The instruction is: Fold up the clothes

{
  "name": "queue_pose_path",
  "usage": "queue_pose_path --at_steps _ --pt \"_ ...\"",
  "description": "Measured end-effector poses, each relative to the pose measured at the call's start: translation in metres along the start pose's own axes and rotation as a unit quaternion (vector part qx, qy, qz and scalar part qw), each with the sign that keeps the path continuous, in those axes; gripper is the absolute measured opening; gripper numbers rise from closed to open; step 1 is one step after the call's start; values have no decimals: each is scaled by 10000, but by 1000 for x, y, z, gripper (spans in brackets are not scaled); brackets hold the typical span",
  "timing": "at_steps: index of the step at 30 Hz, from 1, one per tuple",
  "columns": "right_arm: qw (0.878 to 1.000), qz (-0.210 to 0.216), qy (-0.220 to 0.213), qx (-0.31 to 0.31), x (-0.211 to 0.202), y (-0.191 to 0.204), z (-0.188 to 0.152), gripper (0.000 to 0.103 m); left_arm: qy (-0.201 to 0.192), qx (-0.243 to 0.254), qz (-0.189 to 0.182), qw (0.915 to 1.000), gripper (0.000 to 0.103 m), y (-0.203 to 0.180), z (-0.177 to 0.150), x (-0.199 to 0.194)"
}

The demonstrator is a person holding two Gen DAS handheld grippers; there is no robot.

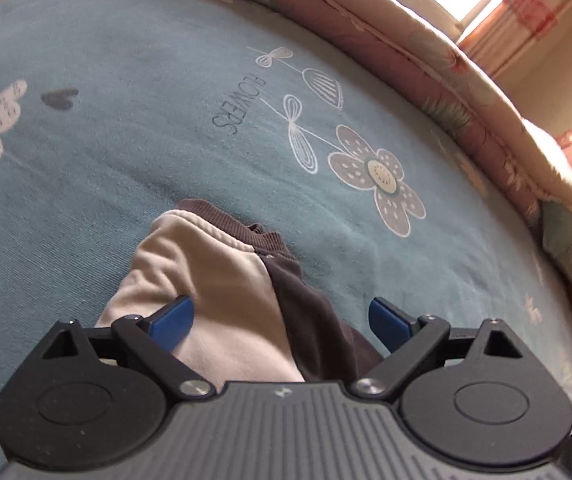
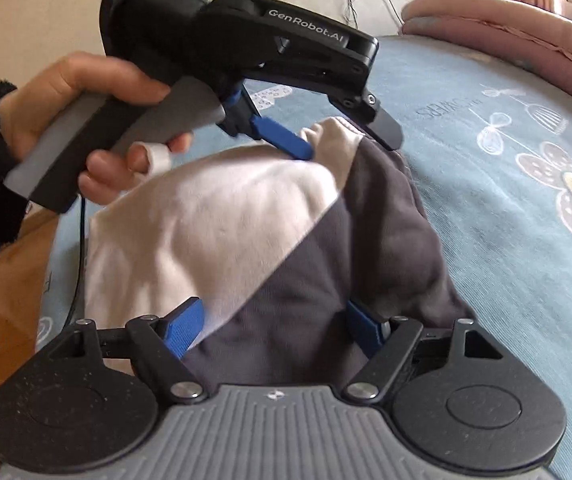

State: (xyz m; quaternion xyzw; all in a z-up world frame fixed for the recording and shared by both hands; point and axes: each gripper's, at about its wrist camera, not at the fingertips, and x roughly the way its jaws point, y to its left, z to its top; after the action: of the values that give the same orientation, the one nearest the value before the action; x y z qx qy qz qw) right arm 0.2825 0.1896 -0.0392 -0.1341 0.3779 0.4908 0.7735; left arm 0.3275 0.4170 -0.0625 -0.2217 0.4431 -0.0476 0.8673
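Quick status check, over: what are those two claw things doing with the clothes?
Left gripper open over the cream-and-brown garment. Right gripper open, garment between jaws. Nothing in the way.

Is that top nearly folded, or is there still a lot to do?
Partly. The cream-and-brown top lies bunched on the blue sheet, doubled over but not neat. Both hand-held grippers are over it with jaws wide: the left near its ribbed collar, the right at the near end; neither pinches cloth. Flattening and the final folds remain.
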Motion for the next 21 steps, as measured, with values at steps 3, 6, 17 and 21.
queue_pose_path --at_steps 3,6,17,21 --pt "9990 165 -368 -175 -15 12 3 83 -47 287 63 9996 95 -12 -13 -28" --pt "9965 260 -420 -672 -13 37 1 86 58 432 209 9988 95 -15 -28 -47" --pt "9984 473 -196 222 -32 15 -17 86 -27 467 352 9983 95 0 -46 -77" --pt "9845 1017 -286 1401 -47 -5 -29 87 14 611 10 9981 95 -6 -60 -83"
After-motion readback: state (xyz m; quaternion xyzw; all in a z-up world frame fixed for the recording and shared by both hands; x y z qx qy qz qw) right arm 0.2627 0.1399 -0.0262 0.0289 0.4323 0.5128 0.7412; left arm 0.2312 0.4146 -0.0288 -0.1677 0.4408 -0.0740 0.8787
